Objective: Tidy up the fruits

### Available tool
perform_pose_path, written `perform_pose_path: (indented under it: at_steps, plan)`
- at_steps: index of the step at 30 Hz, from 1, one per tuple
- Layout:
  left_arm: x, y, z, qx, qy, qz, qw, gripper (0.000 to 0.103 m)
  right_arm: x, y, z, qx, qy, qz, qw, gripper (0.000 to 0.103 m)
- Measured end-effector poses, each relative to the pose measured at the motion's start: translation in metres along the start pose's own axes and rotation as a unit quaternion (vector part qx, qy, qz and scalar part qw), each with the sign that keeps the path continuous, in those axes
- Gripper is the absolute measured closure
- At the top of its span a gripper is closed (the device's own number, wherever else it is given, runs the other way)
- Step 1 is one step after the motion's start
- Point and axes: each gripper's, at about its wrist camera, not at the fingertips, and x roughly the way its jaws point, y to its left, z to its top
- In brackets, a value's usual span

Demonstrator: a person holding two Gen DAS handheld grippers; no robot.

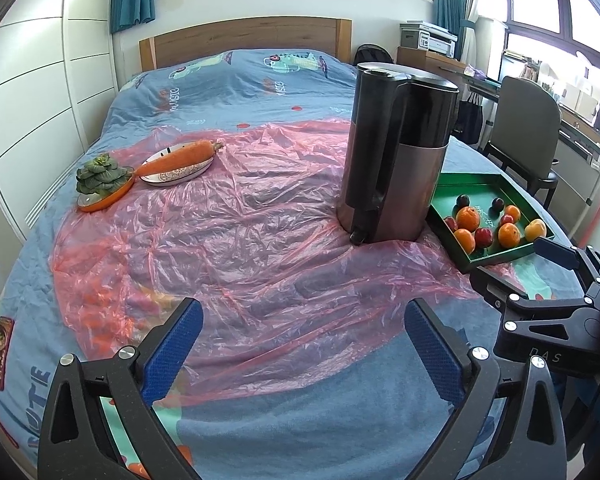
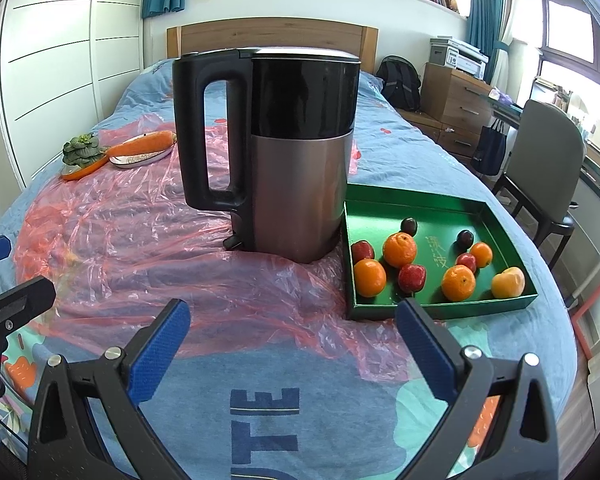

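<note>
Right wrist view: the right gripper (image 2: 292,332) hangs wide and empty at lower centre; the green tray (image 2: 440,204) of oranges (image 2: 399,249) sits right of centre beside the kettle (image 2: 292,152). Left wrist view: the left gripper (image 1: 304,336) gapes wide, empty, lower centre.

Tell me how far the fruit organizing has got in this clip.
All the fruit in view sits loose and mixed in the green tray: oranges, red fruits and dark plums. Nothing is in hand: the left gripper and right gripper are both open and empty over the bed. Any sorting or moving looks not yet done.
</note>
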Motion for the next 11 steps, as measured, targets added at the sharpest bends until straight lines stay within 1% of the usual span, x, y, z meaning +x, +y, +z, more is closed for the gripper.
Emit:
perform_pose_path:
  at_steps: [11]
  plan:
    - [-0.0022,0.0023,0.0022,-0.002,-0.008,0.008,0.9999,0.004,0.0001,-0.0002,0.0001,0.001,0.0,0.001,1.0,0.0]
